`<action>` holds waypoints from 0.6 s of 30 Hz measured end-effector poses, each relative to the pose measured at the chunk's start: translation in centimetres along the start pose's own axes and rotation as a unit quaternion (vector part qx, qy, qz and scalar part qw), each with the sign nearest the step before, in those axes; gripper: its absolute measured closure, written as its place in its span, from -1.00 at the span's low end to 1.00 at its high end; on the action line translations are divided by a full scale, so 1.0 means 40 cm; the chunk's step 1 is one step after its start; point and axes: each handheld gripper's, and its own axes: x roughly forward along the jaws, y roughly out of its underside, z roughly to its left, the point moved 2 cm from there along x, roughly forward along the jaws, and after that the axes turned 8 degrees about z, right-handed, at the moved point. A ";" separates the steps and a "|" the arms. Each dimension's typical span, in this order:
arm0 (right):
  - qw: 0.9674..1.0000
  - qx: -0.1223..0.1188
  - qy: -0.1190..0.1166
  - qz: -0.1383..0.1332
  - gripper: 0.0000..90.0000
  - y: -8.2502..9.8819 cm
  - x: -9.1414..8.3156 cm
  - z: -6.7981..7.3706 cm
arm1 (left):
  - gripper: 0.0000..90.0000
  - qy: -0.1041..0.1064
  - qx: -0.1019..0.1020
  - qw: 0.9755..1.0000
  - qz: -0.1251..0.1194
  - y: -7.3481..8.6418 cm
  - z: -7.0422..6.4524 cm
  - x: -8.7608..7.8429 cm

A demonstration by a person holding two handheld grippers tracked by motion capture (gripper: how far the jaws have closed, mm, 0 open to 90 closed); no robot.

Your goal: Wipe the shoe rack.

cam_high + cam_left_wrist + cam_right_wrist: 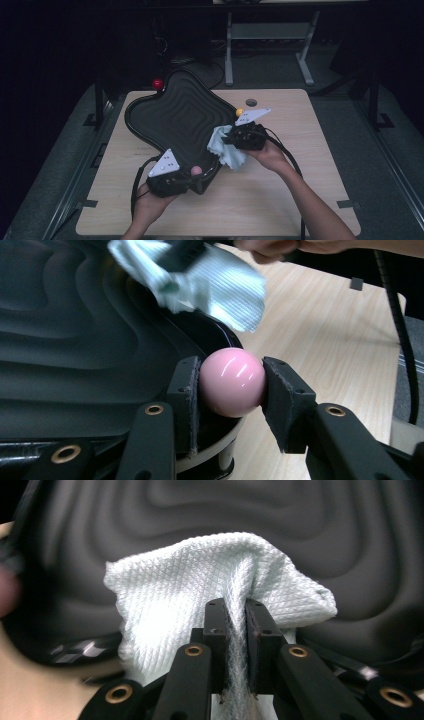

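The left gripper [231, 385] pinches the pink ball [232, 382] to steady the tray [175, 112] while the right gripper [235, 615], clamped on the cloth [190, 595], wipes its near-right edge.

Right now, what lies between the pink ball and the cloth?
In the left gripper view, the black tray's glossy rim separates the pink ball from the cloth.

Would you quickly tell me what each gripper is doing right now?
Left gripper: closed on the pink ball at the black tray's rim.
Right gripper: closed on the pale cloth.
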 end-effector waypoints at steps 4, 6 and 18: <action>0.999 -0.026 -0.021 0.005 0.80 0.019 0.016 0.050 | 0.34 -0.002 -0.001 1.000 -0.001 0.001 0.006 0.000; 1.000 -0.014 -0.026 0.003 0.80 0.020 0.022 0.036 | 0.34 -0.004 -0.003 1.000 -0.001 0.001 0.009 0.000; 0.999 -0.006 -0.038 -0.014 0.81 0.052 0.033 0.074 | 0.34 -0.008 -0.007 1.000 -0.008 0.005 0.022 -0.001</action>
